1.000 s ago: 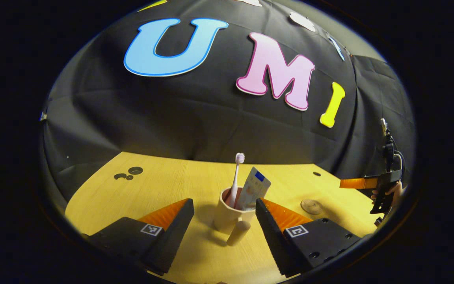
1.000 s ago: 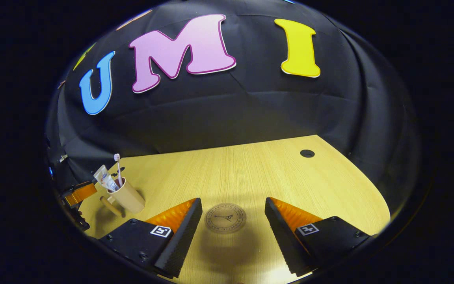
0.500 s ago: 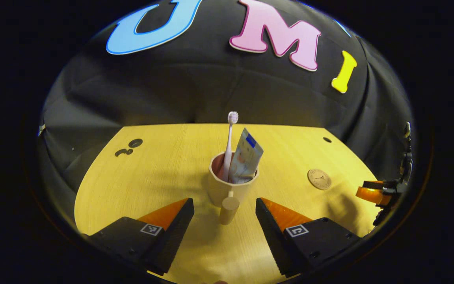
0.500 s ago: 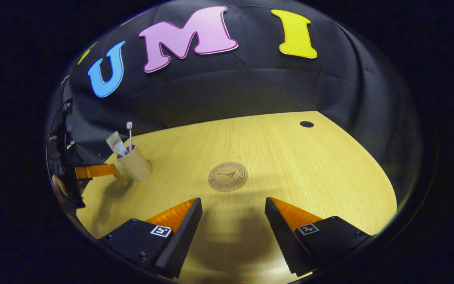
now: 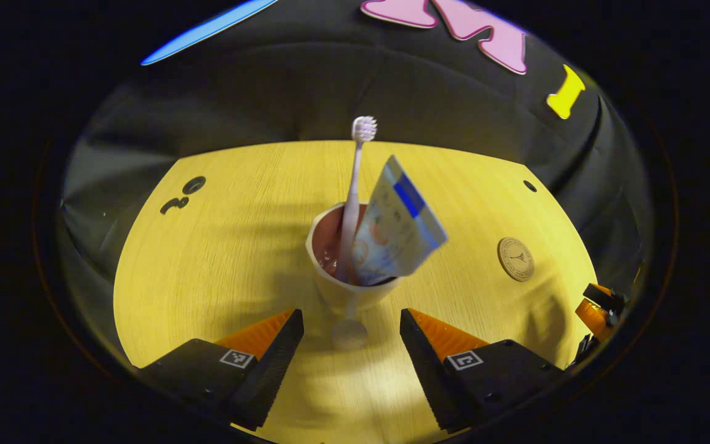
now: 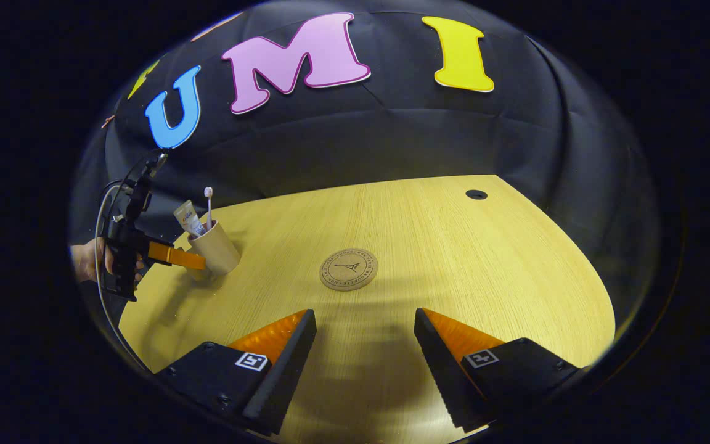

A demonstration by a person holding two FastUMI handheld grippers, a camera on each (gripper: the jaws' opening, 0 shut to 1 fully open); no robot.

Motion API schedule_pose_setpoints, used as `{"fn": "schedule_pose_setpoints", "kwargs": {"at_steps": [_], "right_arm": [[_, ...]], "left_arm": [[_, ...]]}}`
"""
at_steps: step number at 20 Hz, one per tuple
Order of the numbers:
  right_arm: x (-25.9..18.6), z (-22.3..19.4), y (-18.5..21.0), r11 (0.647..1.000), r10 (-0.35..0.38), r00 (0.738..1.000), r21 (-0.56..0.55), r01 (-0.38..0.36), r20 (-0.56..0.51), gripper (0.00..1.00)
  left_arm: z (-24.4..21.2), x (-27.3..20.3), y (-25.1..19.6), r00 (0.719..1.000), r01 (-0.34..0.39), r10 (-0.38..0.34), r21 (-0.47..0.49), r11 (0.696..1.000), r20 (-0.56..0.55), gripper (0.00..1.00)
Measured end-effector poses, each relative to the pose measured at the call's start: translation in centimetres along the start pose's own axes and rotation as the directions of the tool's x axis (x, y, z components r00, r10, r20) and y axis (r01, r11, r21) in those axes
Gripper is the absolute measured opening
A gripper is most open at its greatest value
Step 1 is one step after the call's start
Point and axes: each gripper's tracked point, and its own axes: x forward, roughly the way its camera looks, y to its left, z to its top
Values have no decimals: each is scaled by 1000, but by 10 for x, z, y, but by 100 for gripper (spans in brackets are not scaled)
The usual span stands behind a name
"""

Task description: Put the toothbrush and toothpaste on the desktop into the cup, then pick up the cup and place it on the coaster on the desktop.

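Note:
A beige cup stands on the wooden desk with a pink toothbrush and a toothpaste tube upright inside it. Its handle points toward me, between the spread fingers of my open left gripper, which touch nothing. The round cork coaster lies to the right of the cup. In the right gripper view the coaster lies ahead of my open right gripper, which holds nothing. At the far left there, the cup has the left gripper right beside it, held by a hand.
The desk has a cable hole at the back right and a few holes at the back left. Black cloth walls close off the desk's far side. The right gripper's orange finger shows at the right edge of the left gripper view.
My left gripper has moved in on the cup and tilted down, so the handle now lies between its fingers. My right gripper drew back from the coaster, then held nearly still.

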Motion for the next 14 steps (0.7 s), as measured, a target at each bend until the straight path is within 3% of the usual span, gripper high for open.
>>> {"fn": "schedule_pose_setpoints", "kwargs": {"at_steps": [4, 10, 11, 12, 14], "right_arm": [[0, 5, -17, 1000, -7, 1000, -3, 7, 2, 98], [-2, 3, -30, 1000, -3, 1000, -7, 3, -18, 99], [-4, 4, -32, 1000, -1, 1000, -7, 1, -20, 99], [-5, 4, -35, 1000, 0, 1000, -8, 0, -20, 99], [-5, 8, -37, 1000, -2, 1000, -6, 2, -18, 99]], "left_arm": [[-1, 8, -2, 998, 9, -10, -17, 1000, -66, 84], [5, 11, -4, 993, 4, 3, 53, 999, -116, 65], [6, 12, -5, 992, 5, 3, 68, 998, -125, 51], [4, 12, -6, 991, 0, 11, 83, 997, -136, 57], [2, 13, -4, 988, -11, 26, 99, 995, -155, 51]]}}
